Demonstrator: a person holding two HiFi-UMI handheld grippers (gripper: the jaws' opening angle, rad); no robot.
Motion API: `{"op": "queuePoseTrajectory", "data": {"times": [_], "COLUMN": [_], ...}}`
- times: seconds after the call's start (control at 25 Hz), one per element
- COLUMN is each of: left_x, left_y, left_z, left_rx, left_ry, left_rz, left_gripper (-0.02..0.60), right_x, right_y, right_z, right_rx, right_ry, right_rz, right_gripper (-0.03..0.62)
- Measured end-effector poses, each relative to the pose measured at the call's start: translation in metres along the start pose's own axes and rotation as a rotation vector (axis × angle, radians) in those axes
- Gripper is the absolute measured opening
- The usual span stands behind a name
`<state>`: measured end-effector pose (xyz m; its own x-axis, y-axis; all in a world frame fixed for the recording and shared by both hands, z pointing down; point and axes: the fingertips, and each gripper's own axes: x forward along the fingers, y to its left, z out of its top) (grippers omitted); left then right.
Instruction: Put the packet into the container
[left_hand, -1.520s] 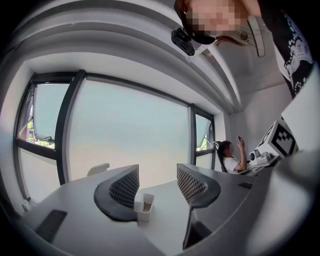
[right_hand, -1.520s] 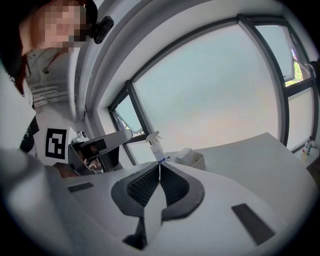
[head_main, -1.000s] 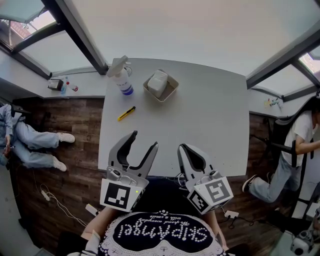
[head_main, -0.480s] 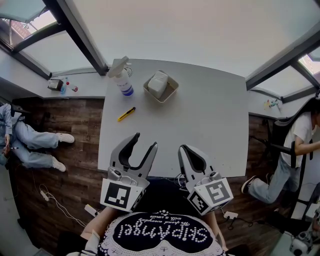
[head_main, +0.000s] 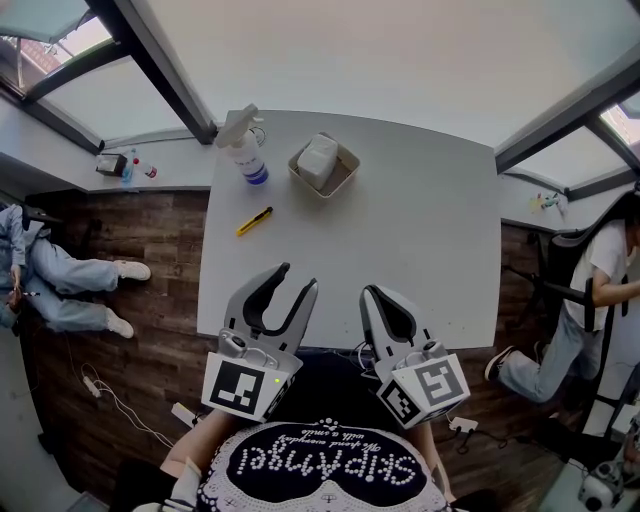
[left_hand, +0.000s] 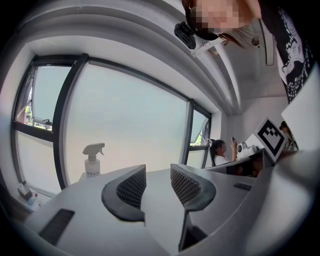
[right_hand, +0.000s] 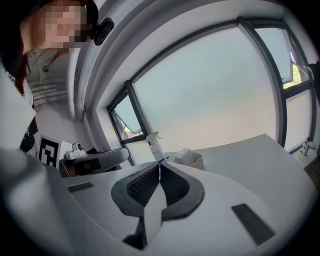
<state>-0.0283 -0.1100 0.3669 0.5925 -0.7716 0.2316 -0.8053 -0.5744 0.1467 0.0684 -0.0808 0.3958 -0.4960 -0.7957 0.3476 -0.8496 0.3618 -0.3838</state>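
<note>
Over the near edge of the table, hovering with the left gripper and right gripper side by side, both clear of the top. Left jaws apart and closing, nothing between them; right jaws pressed together, likewise empty. Further out, toward the left edge, a yellow cutter, lying loose, well apart from both grippers. Beyond that, near the far edge and left of its middle, the container, with the packet already lying inside and standing up over the rim. Near the container, at the far left corner, a bottle, upright

Judged from that: placing step apparently done, nothing left to carry. Next move, if any: draw back and rest, or check the packet for a full seat; for the latter, reach across most of the table, spread the jaws wider, come in from the right of the container to stay off the bottle. Bare stretch between grippers and container, so no obstacle on the way; cutter off the line to the left. Off the table: legs of someone on the floor past the left edge, another person past the right edge, neither near the work
</note>
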Motion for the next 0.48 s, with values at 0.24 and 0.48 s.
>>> {"op": "queuePoseTrajectory", "data": {"times": [0.24,0.48], "left_x": [-0.0039,-0.0045], "left_y": [-0.0014,-0.0006], "left_z": [-0.0076,-0.004], "left_rx": [-0.005,-0.026], "left_ry": [0.022,0.015], "left_rz": [-0.01,-0.004], "left_gripper": [0.164,0.152], "right_x": [-0.0011,-0.0018], "right_y": [0.0013,0.0031], "right_z": [-0.001,-0.002], "right_rx": [0.004,0.005], "right_ry": [0.002,0.003], "right_rz": [-0.001,-0.003], "right_gripper": [0.015,0.015]}}
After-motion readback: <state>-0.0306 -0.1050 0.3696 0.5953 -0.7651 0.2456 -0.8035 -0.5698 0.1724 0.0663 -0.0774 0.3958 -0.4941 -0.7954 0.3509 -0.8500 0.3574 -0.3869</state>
